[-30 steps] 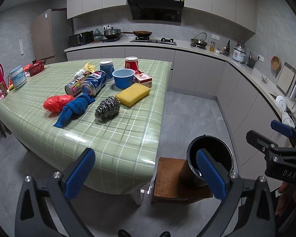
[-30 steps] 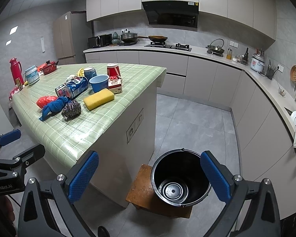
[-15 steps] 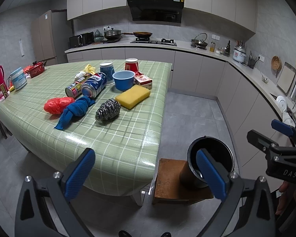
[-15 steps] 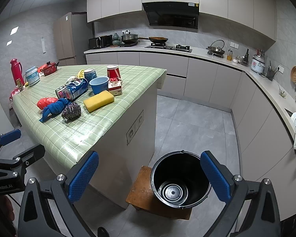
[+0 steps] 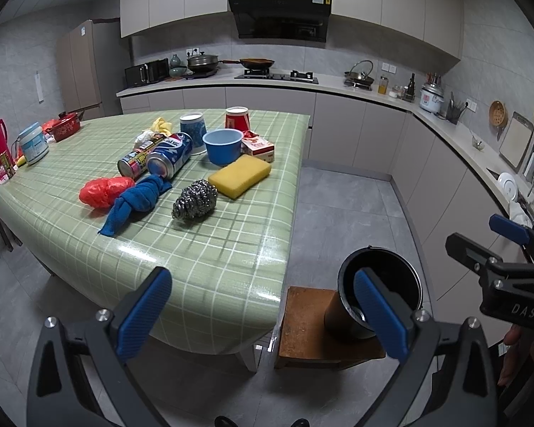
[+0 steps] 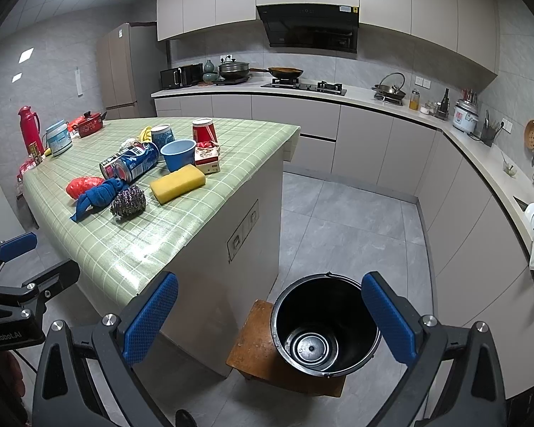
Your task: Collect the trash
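Litter crowds a green-checked table [image 5: 203,249]: a red plastic bag [image 5: 105,191] touching a knotted blue cloth [image 5: 139,199], a steel scourer [image 5: 194,200], a yellow sponge [image 5: 239,175], a Pepsi can [image 5: 169,159] lying beside a second can [image 5: 136,162], a blue bowl [image 5: 223,146], two paper cups and a small carton [image 5: 259,147]. Beside the table, a black bucket [image 6: 324,323] stands on a low wooden stool [image 6: 256,348]. The left gripper [image 5: 263,315] and right gripper [image 6: 270,318] hover short of the table, jaws spread wide, holding nothing.
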`<state>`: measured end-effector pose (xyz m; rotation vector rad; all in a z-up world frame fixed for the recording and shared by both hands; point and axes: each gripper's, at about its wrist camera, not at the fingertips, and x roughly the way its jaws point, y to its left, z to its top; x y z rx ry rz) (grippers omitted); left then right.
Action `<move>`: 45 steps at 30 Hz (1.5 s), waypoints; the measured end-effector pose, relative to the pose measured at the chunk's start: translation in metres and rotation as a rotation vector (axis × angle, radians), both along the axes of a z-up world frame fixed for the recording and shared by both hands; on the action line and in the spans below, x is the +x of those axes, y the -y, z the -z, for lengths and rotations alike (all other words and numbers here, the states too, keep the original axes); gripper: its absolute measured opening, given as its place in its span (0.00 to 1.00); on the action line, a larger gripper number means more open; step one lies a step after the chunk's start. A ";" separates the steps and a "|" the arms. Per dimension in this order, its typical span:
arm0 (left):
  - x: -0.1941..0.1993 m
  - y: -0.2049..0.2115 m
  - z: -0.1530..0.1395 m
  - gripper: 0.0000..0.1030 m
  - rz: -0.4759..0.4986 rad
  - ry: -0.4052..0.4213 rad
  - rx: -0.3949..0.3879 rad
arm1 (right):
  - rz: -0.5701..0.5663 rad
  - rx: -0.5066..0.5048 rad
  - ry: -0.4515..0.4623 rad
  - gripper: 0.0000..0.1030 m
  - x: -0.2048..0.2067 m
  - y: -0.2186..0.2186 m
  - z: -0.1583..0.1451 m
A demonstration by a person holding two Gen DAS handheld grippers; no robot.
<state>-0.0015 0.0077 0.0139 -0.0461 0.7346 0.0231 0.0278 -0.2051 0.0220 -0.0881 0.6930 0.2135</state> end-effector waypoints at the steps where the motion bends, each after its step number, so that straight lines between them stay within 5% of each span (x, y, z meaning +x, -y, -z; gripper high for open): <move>1: 0.000 0.000 0.000 1.00 0.001 0.001 -0.001 | 0.000 -0.001 0.000 1.00 0.000 0.000 0.000; 28: 0.001 -0.015 0.002 1.00 -0.057 -0.008 0.004 | -0.029 0.001 -0.005 1.00 0.008 -0.006 0.001; 45: 0.009 -0.118 0.016 0.99 -0.281 -0.030 -0.037 | -0.153 0.074 -0.006 1.00 0.070 -0.070 0.003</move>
